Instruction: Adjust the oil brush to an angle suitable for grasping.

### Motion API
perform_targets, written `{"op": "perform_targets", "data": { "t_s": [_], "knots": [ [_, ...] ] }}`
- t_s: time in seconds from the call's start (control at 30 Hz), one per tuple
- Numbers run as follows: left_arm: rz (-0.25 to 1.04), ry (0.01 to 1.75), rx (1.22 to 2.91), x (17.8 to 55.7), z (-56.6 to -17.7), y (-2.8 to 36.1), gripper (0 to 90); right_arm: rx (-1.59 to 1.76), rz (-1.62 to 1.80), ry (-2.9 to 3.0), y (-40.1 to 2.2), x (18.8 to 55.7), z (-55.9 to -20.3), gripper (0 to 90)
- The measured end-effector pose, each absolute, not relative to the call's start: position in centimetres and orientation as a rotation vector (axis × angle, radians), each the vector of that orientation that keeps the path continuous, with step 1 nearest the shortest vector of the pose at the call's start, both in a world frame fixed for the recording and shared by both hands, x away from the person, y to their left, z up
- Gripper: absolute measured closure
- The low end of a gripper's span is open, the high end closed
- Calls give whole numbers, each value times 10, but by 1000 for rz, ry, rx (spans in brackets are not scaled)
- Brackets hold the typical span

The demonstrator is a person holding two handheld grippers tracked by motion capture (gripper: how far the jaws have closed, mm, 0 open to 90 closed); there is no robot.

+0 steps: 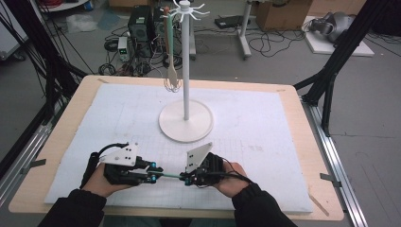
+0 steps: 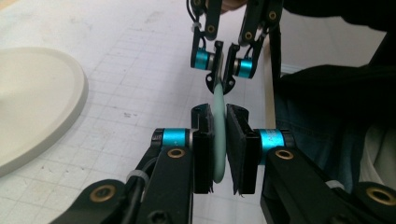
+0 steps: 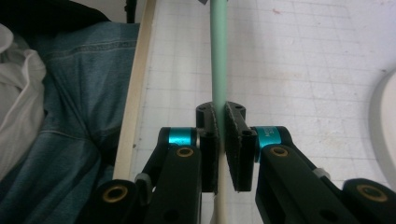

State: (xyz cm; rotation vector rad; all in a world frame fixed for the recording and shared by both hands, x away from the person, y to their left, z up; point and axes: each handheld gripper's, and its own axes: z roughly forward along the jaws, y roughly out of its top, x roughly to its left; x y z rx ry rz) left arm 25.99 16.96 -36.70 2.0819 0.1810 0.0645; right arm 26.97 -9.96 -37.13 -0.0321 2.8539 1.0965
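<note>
Here, slim mint-green utensil handle

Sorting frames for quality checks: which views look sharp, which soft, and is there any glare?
High view: even, flat light, slightly soft overall, no glare on the white mat. Left gripper view: the green handle is fairly sharp between the pads, the stand base softer. Right gripper view: grid lines crisp, the near tool parts dark and blurred.

Right gripper clamps a mint-green handle — utensil's, perhaps.
</note>
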Motion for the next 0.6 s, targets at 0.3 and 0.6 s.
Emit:
{"op": "perform_targets", "data": {
  "t_s": [0.3, 0.6],
  "knots": [
    [56, 213, 2059, 261, -366, 172, 700, -6, 1185, 2832, -105, 272, -367, 847],
    [34, 197, 2048, 262, -363, 168, 806, -23, 1199, 2829, -101, 272, -368, 846]
  ]
}}
